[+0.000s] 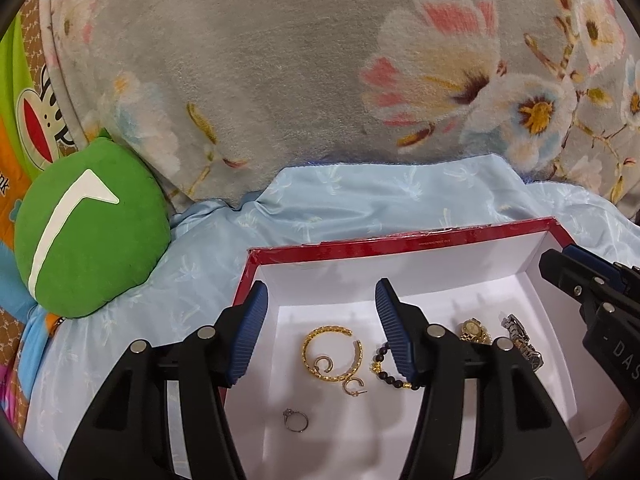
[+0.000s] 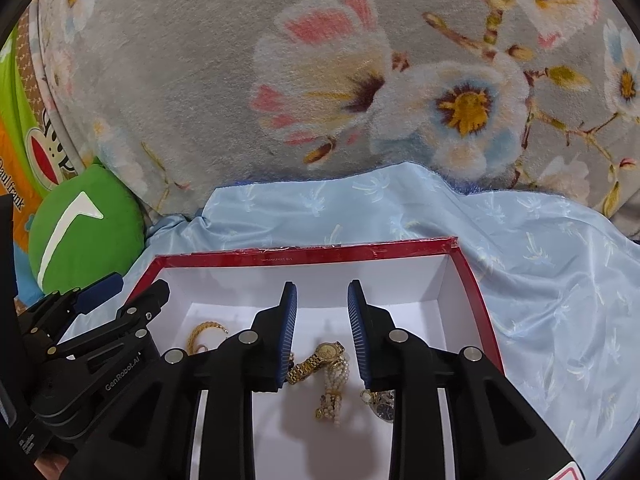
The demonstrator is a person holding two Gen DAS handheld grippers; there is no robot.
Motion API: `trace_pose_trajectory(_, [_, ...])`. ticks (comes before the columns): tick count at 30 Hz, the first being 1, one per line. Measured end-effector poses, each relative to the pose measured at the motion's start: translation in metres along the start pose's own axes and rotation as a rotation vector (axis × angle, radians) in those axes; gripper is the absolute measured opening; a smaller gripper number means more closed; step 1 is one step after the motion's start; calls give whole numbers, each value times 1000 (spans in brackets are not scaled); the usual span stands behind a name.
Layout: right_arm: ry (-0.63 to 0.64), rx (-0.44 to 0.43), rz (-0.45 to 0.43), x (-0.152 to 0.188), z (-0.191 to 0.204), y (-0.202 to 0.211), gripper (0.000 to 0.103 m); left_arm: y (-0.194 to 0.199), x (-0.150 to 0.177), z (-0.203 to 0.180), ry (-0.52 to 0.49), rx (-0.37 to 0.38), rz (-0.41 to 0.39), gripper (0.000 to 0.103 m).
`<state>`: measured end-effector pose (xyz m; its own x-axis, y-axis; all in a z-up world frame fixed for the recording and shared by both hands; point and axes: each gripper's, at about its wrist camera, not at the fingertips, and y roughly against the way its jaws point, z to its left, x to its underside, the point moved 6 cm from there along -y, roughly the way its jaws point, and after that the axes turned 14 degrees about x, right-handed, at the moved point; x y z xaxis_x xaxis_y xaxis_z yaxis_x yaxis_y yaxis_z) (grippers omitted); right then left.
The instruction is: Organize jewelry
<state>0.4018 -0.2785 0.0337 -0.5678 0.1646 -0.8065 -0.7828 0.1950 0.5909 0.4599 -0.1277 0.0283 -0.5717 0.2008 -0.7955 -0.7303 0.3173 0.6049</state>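
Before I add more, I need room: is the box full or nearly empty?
Partly filled. The box has bangles, a ring and watches, with white floor bare between.

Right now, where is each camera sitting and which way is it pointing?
Left wrist: on the left gripper, over the red box's left half; gold bangles, ring; its open fingers show.
Right wrist: on the right gripper, over the right half; gold watch; open fingers show.
Both share the box and green cushion.
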Motion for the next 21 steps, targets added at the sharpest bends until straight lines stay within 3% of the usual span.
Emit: trace_pose_trajectory(21, [31,42,12,8,2,4,26,4,1,1,-12,5,-8,54])
